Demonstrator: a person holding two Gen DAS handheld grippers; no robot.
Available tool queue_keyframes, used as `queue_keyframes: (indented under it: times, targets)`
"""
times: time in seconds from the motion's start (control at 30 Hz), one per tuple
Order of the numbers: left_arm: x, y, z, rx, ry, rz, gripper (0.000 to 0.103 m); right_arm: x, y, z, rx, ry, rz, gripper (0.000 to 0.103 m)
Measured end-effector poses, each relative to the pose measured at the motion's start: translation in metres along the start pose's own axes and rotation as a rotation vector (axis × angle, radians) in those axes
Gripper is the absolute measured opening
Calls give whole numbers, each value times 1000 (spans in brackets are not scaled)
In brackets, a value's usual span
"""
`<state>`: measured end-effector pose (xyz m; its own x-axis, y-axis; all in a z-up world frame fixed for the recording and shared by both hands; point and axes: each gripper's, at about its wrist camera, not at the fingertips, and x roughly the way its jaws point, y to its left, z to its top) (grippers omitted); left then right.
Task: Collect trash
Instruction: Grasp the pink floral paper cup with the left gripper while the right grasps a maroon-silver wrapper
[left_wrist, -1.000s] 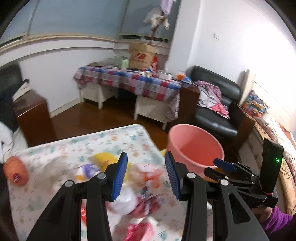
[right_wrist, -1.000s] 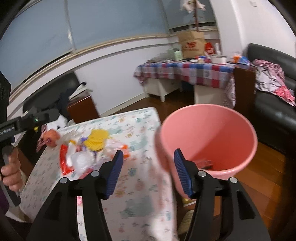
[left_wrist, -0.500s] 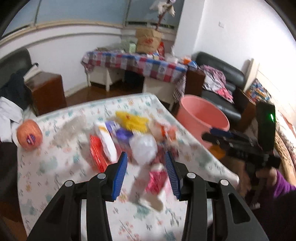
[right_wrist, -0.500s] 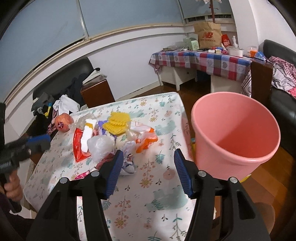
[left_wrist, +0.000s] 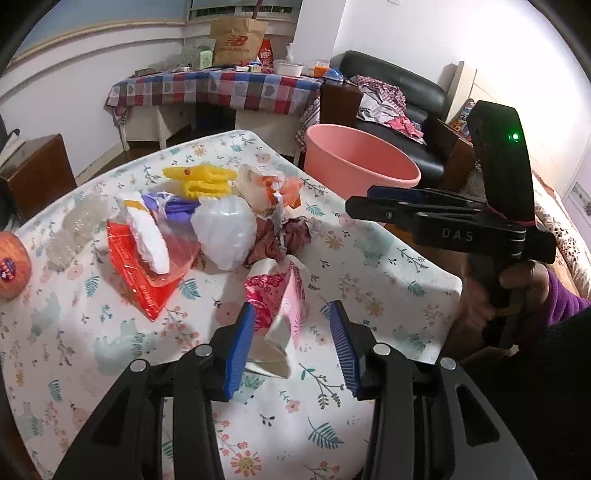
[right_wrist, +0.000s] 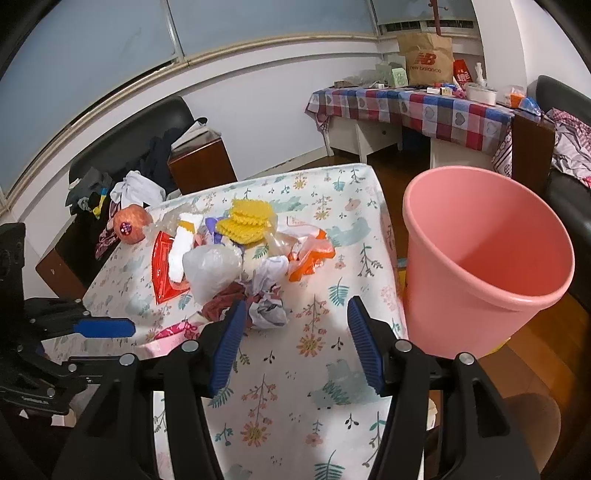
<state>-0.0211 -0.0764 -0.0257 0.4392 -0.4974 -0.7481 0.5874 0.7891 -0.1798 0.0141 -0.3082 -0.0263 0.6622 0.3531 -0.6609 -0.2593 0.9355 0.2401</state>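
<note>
— Where's the trash?

— Heaped mid-counter (left_wrist: 388, 258) on the floral cloth: a yellow wrapper (left_wrist: 201, 179) toward the far edge, a white bag (left_wrist: 225, 230) at the centre, a red packet (left_wrist: 144, 266) with a white foam piece (left_wrist: 147, 232) lying on it, and an orange-and-white wrapper (left_wrist: 273, 186) on the bin's side. A pink floral wrapper (left_wrist: 275, 295) lies closest to the near edge.

— And the bin?

— The pink bin (right_wrist: 484, 258) stands on the floor just off the counter's right edge, open and upright.

— Left gripper?

— The left gripper (left_wrist: 291, 343) has its jaws apart, one on each side of the pink wrapper's near end, holding nothing.

— Right one?

— The right gripper (right_wrist: 295, 343) is also spread wide, above bare cloth near the right edge, a crumpled white paper (right_wrist: 267, 291) just by its left pad.

— Anything else?

— An apple (right_wrist: 127, 225) sits at the far left corner.
</note>
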Motion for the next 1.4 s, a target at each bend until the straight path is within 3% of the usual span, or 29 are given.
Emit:
queue_keyframes:
  times: [0.1, 0.27, 0.57, 1.03, 1.2, 1.23, 1.3, 1.4]
  targets:
    - [7, -2, -2, 21, 8, -6, 38, 5, -2, -2, 18, 18, 13, 58]
    - [13, 0, -8, 12, 29, -36, 8, 15, 1, -4, 31, 48, 38, 58]
    - [-14, 12, -15, -28, -9, -73, 8, 40, 9, -5, 50, 117, 100, 58]
    - [-37, 26, -15, -119, -71, -64, 8, 66, 19, -2, 25, 203, 93, 57]
    - [-37, 27, -14, -132, -77, -58, 8, 63, 20, -5, 16, 201, 101, 46]
    - [-37, 29, -13, -135, -79, -57, 8, 61, 19, -5, 14, 196, 102, 37]
    - [-37, 29, -12, -143, -83, -55, 8, 57, 19, -6, 12, 181, 107, 31]
    - [-37, 28, -11, -149, -88, -53, 8, 53, 17, -8, 8, 178, 114, 28]
